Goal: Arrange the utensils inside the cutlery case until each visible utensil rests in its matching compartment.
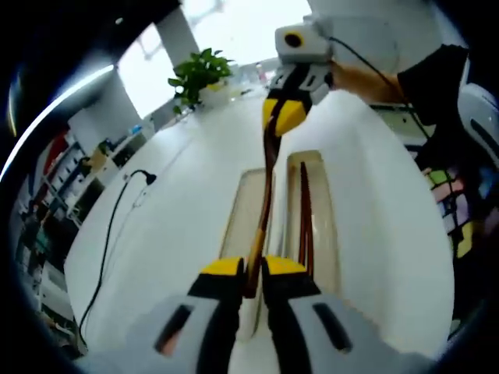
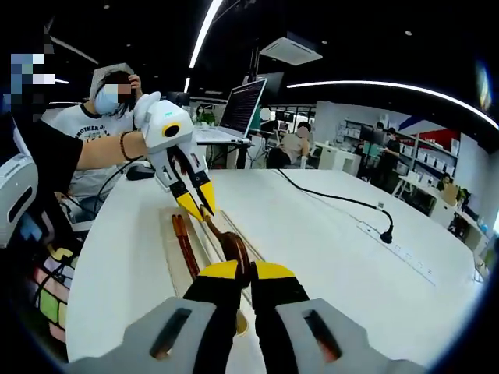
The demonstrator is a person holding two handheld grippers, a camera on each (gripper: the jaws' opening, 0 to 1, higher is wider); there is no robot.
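A wooden spoon (image 1: 267, 175) is held at both ends just above the long cutlery case (image 1: 243, 204) on the white table (image 1: 171, 218). My left gripper (image 1: 253, 269) is shut on the handle end. My right gripper (image 1: 285, 117) is shut on the far end. In the right gripper view, the spoon bowl (image 2: 232, 246) sits between my right gripper's (image 2: 246, 271) jaws, and the left gripper (image 2: 199, 204) pinches the handle beyond it. Dark brown sticks (image 1: 305, 210) lie in the case's neighbouring compartment, and these sticks (image 2: 185, 243) run along the case (image 2: 173, 257).
A black cable (image 1: 109, 234) crosses the table to a power strip (image 2: 399, 251). A potted plant (image 1: 199, 74) stands at the table's far end. A seated person (image 2: 97, 117) and a laptop (image 2: 243, 105) are at the other end. A coloured cube (image 2: 45, 298) is by the person's side.
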